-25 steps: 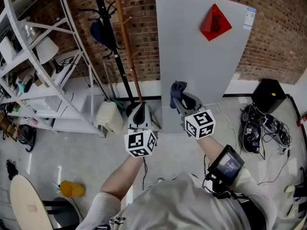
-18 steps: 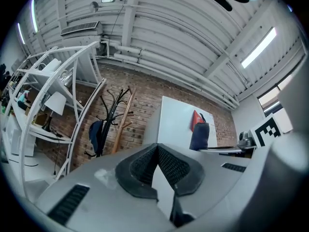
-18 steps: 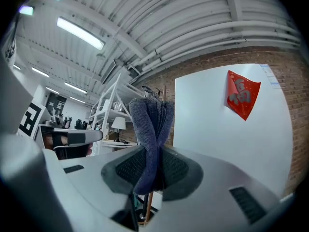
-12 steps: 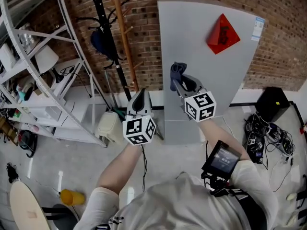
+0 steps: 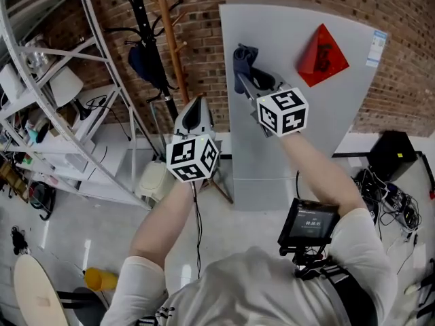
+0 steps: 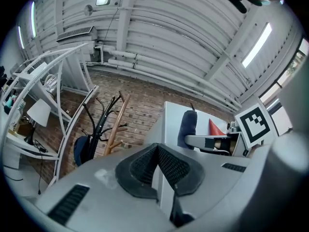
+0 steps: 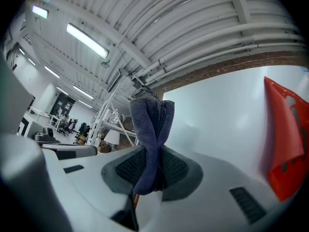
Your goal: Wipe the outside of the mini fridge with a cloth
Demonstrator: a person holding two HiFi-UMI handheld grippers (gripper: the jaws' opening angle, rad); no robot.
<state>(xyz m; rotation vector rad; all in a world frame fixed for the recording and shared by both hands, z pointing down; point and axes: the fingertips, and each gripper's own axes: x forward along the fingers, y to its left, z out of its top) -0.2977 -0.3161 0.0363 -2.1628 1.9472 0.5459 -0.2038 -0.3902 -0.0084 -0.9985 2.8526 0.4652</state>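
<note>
The grey mini fridge (image 5: 319, 128) stands against the brick wall, with a red diamond sticker (image 5: 322, 54) on its door. My right gripper (image 5: 246, 70) is raised near the fridge's upper left corner, shut on a dark blue cloth (image 5: 242, 58) that bunches out past its jaws. In the right gripper view the cloth (image 7: 151, 129) stands pinched between the pads, close to the fridge door (image 7: 227, 110). My left gripper (image 5: 194, 114) is held up left of the fridge, shut with nothing in it (image 6: 157, 166). The left gripper view also catches the cloth (image 6: 188, 127).
A black coat stand (image 5: 153, 60) and a wooden pole (image 5: 173, 53) rise just left of the fridge. A white metal shelf rack (image 5: 61, 114) fills the left side. Cables and a black box (image 5: 384, 155) lie on the floor at right. A pale jug (image 5: 152, 179) sits by the rack.
Both grippers have risen. The right one carried the cloth from the fridge's lower left up to near its top left corner. The left one rose beside it, still shut.
</note>
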